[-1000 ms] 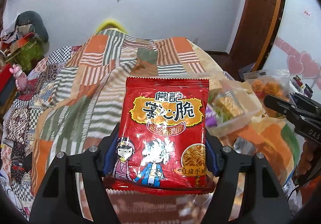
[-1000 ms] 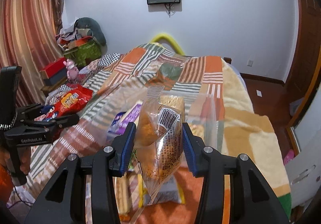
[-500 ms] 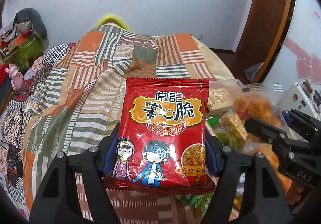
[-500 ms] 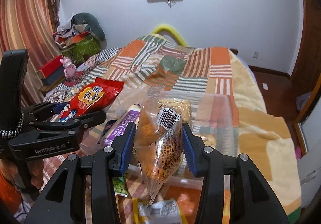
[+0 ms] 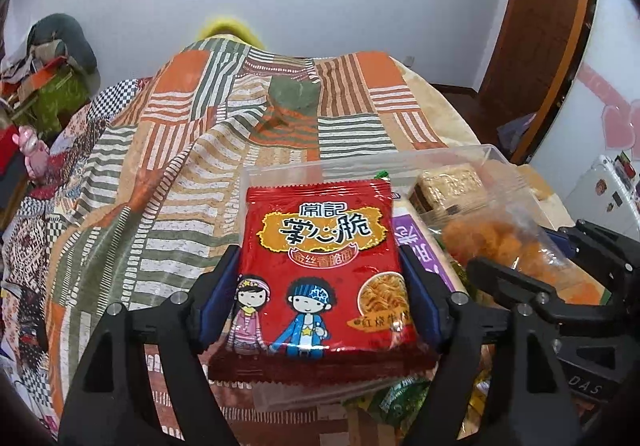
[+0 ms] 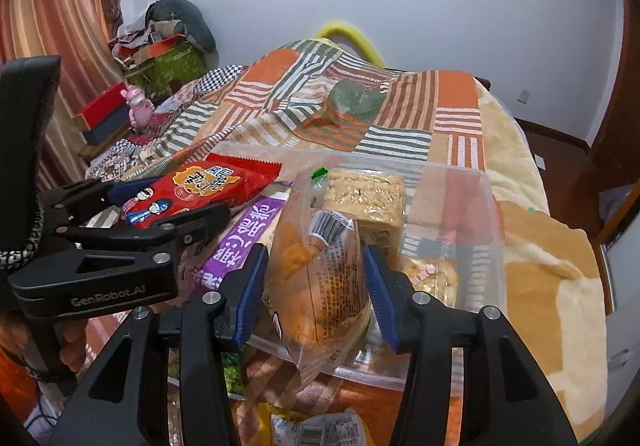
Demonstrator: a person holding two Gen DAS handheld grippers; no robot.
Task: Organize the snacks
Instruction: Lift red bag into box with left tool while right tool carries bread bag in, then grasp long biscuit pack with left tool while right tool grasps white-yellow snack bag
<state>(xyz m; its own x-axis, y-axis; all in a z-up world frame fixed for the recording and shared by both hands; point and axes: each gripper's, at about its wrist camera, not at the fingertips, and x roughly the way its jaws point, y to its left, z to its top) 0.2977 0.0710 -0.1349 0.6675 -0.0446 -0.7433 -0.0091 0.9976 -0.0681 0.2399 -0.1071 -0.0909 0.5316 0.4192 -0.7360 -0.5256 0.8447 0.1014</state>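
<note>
My left gripper (image 5: 320, 298) is shut on a red noodle-snack packet (image 5: 320, 266) and holds it over the left part of a clear plastic box (image 5: 492, 154) on the bed. The packet also shows in the right wrist view (image 6: 200, 190). My right gripper (image 6: 316, 286) is shut on a clear bag of orange fried snacks (image 6: 320, 266), held above the box (image 6: 480, 214). That bag shows in the left wrist view (image 5: 500, 242) too. Inside the box lie a purple packet (image 6: 244, 238) and a pale noodle block (image 6: 364, 194).
The box sits on a patchwork striped bedspread (image 5: 200, 150). More snack packets (image 6: 312, 426) lie in front of the box. Boxes and a pink toy (image 6: 136, 102) stand left of the bed. A wooden door (image 5: 540, 26) is at the right.
Both grippers have moved in over the clear box with their snacks and come closer together. The box now lies right under both packets.
</note>
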